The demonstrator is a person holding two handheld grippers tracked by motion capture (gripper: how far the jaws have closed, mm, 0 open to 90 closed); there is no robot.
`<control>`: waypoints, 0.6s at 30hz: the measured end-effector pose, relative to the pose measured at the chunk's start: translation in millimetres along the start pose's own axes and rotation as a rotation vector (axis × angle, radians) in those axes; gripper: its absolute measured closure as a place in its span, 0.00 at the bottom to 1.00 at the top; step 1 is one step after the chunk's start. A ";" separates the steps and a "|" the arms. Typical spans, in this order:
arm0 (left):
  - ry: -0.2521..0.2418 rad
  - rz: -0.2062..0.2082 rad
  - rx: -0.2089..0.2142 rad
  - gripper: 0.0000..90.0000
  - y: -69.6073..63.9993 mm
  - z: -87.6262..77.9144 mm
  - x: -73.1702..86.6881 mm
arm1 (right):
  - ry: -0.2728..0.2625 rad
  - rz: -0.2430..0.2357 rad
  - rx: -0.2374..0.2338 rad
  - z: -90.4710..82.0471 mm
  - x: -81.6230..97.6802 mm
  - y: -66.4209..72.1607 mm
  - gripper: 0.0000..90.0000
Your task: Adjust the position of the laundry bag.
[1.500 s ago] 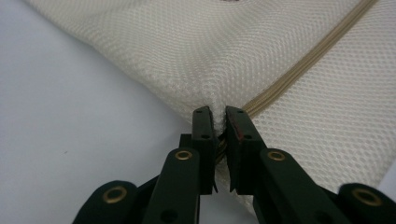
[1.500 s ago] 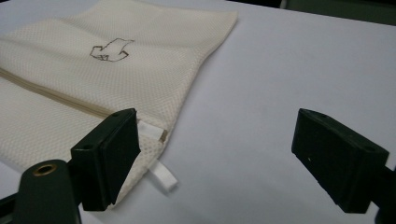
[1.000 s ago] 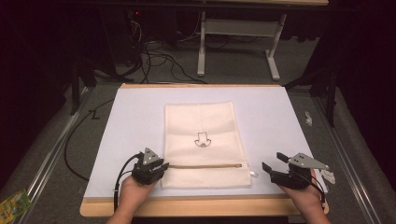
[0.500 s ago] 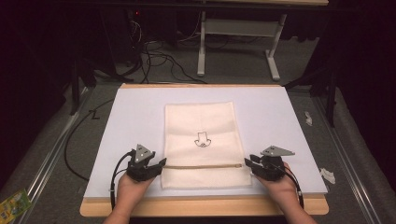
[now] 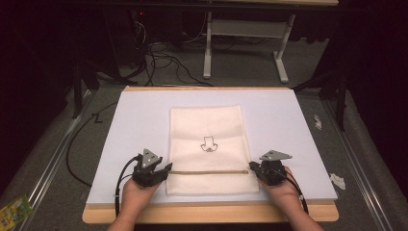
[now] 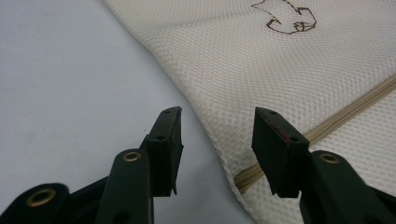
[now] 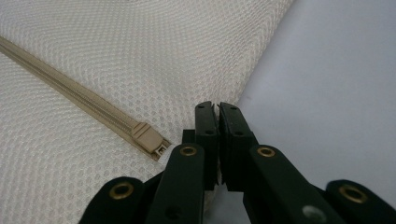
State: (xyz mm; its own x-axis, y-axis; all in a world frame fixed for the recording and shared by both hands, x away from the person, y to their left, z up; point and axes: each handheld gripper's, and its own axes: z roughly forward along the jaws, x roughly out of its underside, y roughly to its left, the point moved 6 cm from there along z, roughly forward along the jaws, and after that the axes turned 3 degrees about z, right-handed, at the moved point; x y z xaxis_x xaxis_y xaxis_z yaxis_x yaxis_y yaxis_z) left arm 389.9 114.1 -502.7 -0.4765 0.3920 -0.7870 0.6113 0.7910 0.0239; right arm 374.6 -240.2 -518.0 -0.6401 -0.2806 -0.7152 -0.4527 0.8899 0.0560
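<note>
A cream mesh bag [image 5: 207, 125] lies flat on the pale mat [image 5: 139, 120], with a small dark drawing [image 5: 208, 144] at its middle and a tan zipper [image 5: 209, 172] across its near end. My left gripper [image 5: 166, 168] is open at the bag's left edge, its jaws on either side of the edge where the zipper [image 6: 345, 109] ends. In its own view the left gripper [image 6: 217, 126] holds nothing. My right gripper [image 7: 218, 108] is shut at the bag's right edge, pinching the mesh [image 7: 116, 56] just beside the zipper slider [image 7: 144, 135].
The mat covers a wooden table [image 5: 207, 211] whose front edge is close to the hands. White scraps [image 5: 317, 121] [image 5: 338, 180] lie off the mat on the right. A black cable [image 5: 77, 144] runs along the left, and a metal frame [image 5: 245, 43] stands behind.
My right gripper has come in from the right onto the bag's right edge by the zipper slider. The left gripper has shifted slightly at the left edge.
</note>
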 end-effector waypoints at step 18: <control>-0.042 0.060 0.024 0.59 -20.4 -1.1 -10.4 | -0.047 0.103 -0.040 -32.1 17.4 -21.2 0.75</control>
State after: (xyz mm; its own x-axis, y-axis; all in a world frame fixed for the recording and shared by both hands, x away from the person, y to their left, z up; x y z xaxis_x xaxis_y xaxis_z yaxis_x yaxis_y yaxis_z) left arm 381.6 94.4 -494.4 -0.4119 0.4179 -0.8097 0.6534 0.7549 0.0573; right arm 353.1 -275.5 -509.3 -0.6548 -0.1702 -0.7364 -0.4108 0.8980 0.1577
